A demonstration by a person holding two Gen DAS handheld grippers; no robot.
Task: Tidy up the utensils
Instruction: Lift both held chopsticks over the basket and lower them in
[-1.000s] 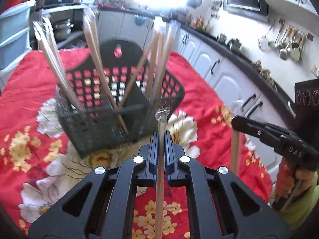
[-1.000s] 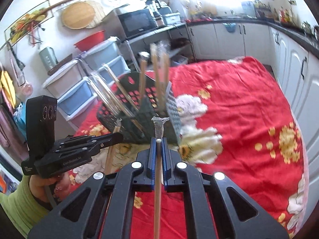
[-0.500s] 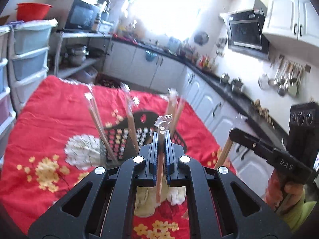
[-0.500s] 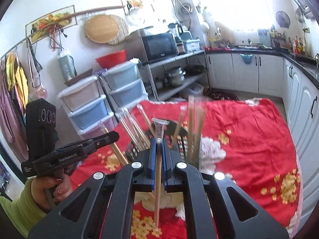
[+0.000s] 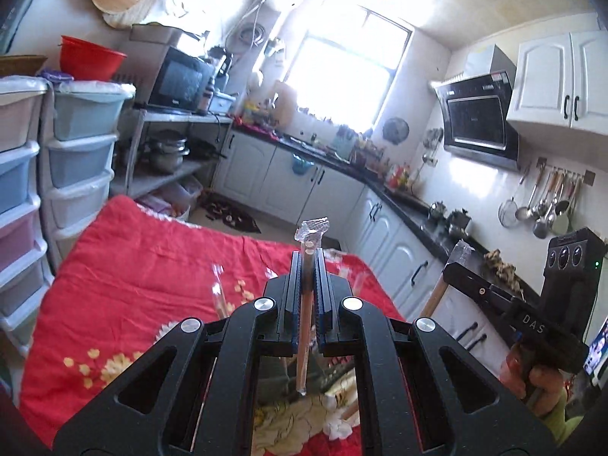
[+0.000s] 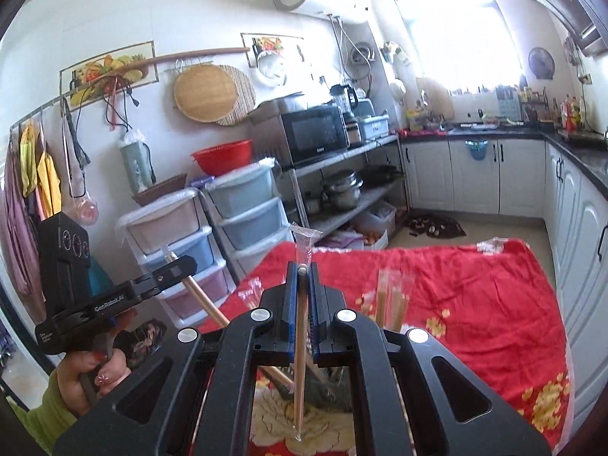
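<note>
Wood, film-wrapped: each gripper is clamped on one chopstick pair, left gripper [image 5: 307, 266] on the left pair [image 5: 305, 342], right gripper [image 6: 302, 269] on the right pair [image 6: 300, 345], both hanging tip-down above the basket [image 6: 323, 391]. Judged light, stiff, slippery in film; grip near mid-length. The basket is mostly hidden behind the grippers; its compartments cannot be made out.

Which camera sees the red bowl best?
The right wrist view. There the red bowl sits whole and well lit on top of the plastic drawers, near the microwave. The left wrist view also shows the bowl, but pushed into the dim, curved edge of the picture.
</note>
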